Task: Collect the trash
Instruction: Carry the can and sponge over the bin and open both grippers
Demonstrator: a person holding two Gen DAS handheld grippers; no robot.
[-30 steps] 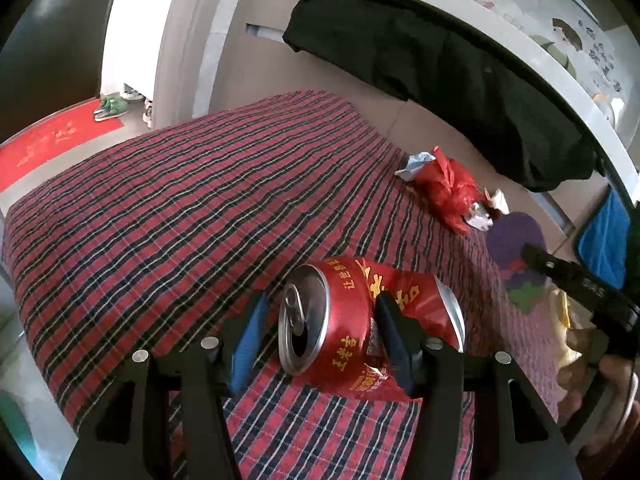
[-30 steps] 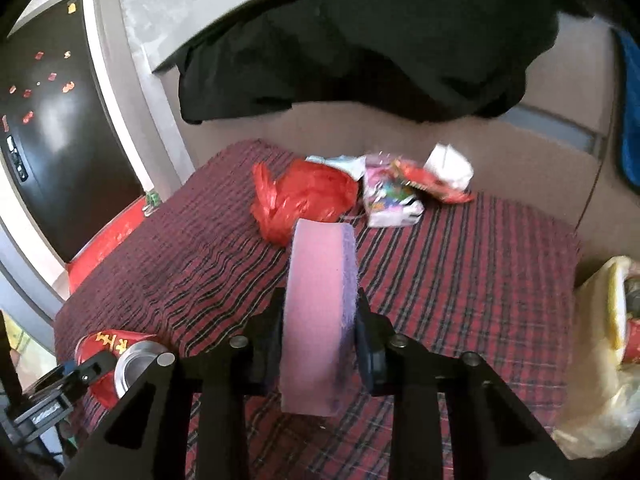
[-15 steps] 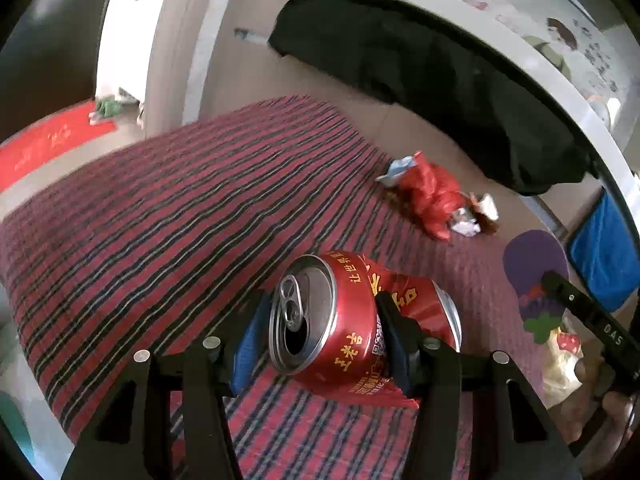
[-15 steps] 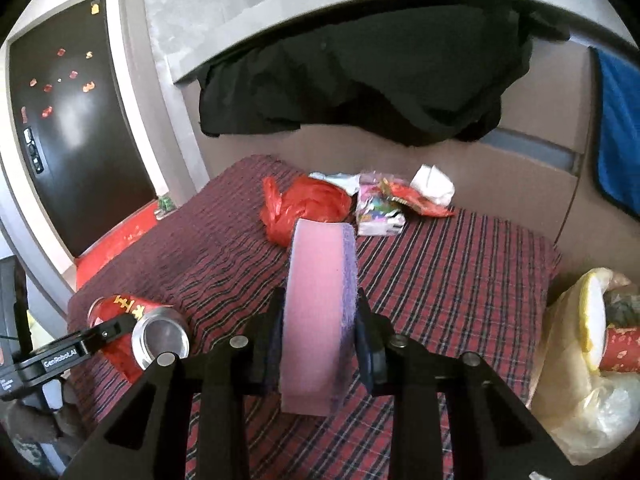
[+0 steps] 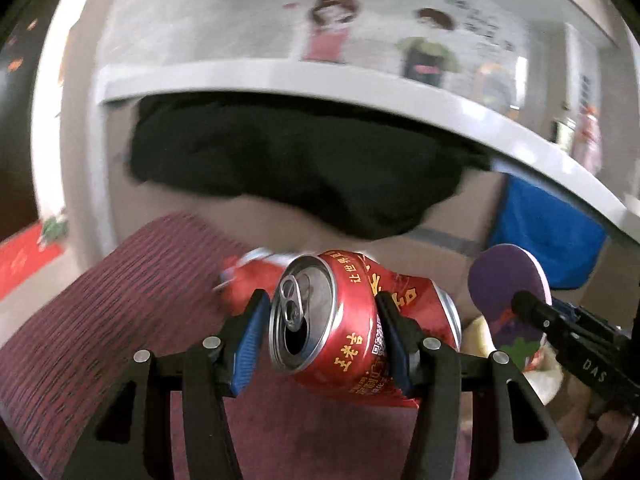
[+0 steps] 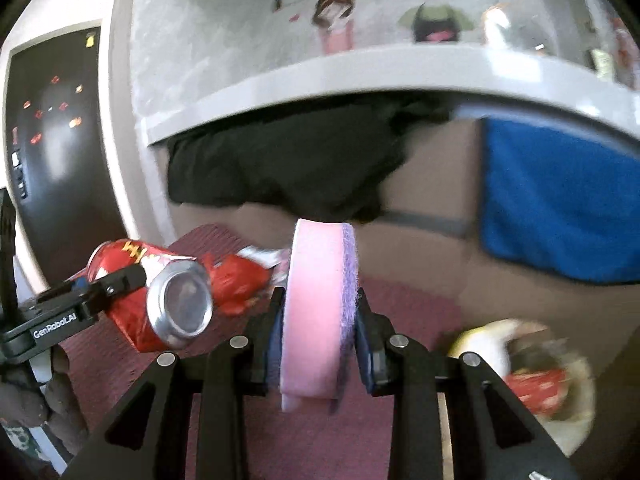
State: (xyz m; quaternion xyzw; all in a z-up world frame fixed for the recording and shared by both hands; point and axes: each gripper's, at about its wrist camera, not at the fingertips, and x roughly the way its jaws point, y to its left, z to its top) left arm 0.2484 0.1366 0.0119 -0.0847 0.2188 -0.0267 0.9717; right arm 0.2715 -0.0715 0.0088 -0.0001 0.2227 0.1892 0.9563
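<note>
A dented red can (image 5: pixel 360 320) is pinched in the left gripper (image 5: pixel 320 332), centre frame; a pink sponge (image 6: pixel 320 312) is clamped in the right gripper (image 6: pixel 320 340). Both should be carried level to the yellow bag (image 6: pixel 520 364), lower right.

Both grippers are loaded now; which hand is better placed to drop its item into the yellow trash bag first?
Right, probably. The yellow bag lies just beside the right gripper holding the pink sponge. The left gripper with the red can sits farther over.
</note>
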